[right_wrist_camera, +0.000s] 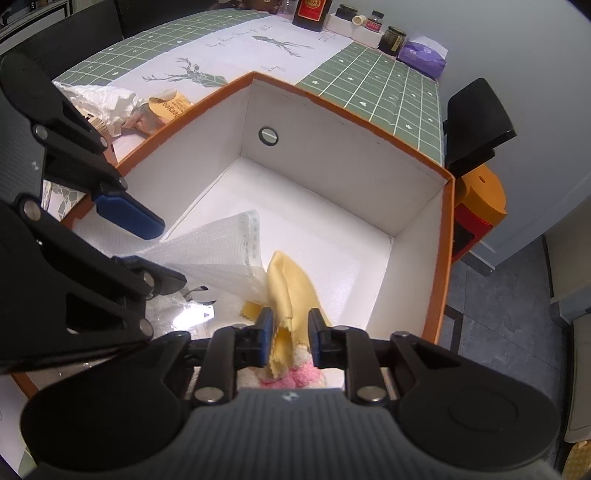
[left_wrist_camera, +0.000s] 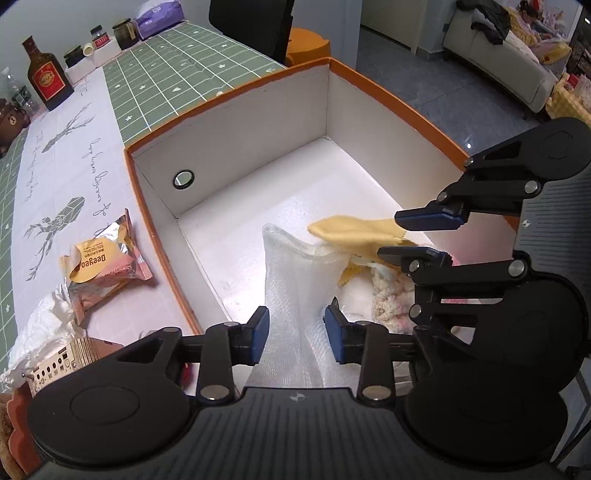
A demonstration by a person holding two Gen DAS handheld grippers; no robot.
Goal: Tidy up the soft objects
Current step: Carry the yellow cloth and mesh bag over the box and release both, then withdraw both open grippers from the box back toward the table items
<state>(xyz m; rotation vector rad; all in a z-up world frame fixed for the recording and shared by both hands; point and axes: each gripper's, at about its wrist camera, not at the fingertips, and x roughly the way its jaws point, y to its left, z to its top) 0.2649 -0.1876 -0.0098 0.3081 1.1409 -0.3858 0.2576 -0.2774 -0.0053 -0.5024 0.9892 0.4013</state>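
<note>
An orange box with white walls (left_wrist_camera: 236,122) (right_wrist_camera: 343,155) stands on the table. Inside lie a white mesh cloth (left_wrist_camera: 295,273) (right_wrist_camera: 221,258), a yellow cloth (left_wrist_camera: 354,229) (right_wrist_camera: 291,288) and a fluffy pink-and-cream item (left_wrist_camera: 388,291) (right_wrist_camera: 303,376). My left gripper (left_wrist_camera: 297,332) (right_wrist_camera: 147,251) is open, its pads either side of the mesh cloth. My right gripper (right_wrist_camera: 291,339) (left_wrist_camera: 421,236) is open, its pads either side of the yellow cloth, not pressing it.
A snack packet (left_wrist_camera: 103,266) and crumpled white wrapping (left_wrist_camera: 40,332) lie left of the box. A liquor bottle (left_wrist_camera: 46,77), jars (left_wrist_camera: 125,33) and a purple tissue pack (right_wrist_camera: 424,55) stand at the table's far edge. A black chair (right_wrist_camera: 476,122) stands beyond.
</note>
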